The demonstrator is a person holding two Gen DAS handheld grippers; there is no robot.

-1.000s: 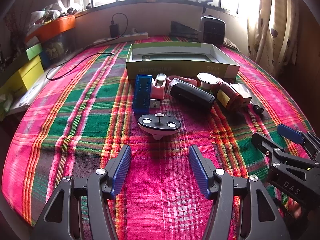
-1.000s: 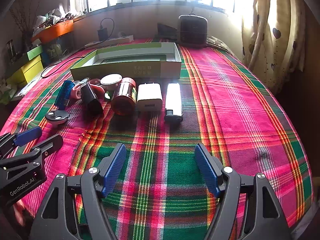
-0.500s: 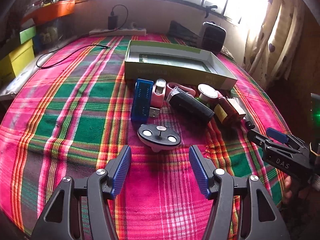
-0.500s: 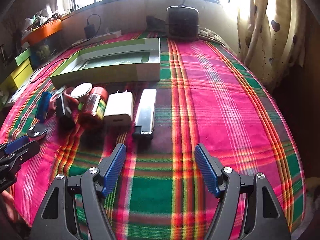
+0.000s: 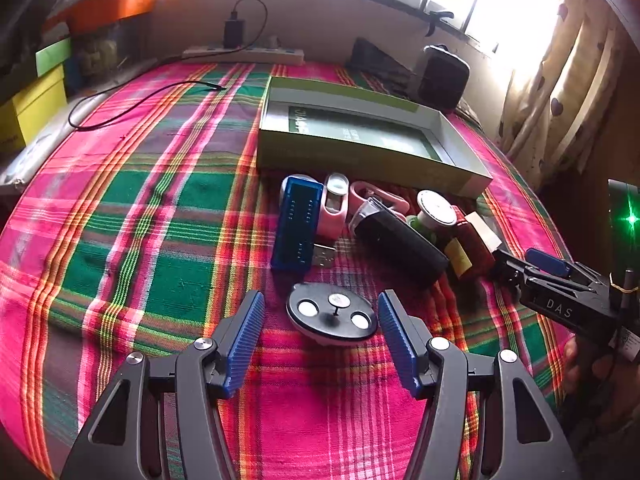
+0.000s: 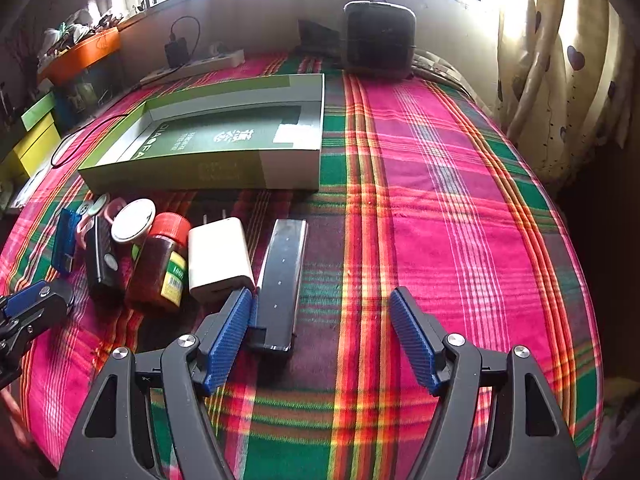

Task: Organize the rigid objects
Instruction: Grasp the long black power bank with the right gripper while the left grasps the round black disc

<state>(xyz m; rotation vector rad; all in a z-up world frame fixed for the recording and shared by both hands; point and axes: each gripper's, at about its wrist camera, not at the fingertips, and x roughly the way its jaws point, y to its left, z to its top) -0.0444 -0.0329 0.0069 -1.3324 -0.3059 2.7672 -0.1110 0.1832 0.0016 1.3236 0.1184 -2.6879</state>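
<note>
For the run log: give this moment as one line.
left gripper: open, round black disc between jaws | right gripper: open, at black bar | green box: empty

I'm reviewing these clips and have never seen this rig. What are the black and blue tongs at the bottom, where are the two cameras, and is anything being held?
There is no robot: a person holds a two-finger gripper in each hand, and each carries a fisheye camera looking along its fingers. The left gripper has open jaws either side of a black round disc, not gripping it. The right gripper is open over a long black bar. Both hold nothing. On the plaid cloth lie a white charger, a red-capped jar, a blue USB device and an open green box.
</note>
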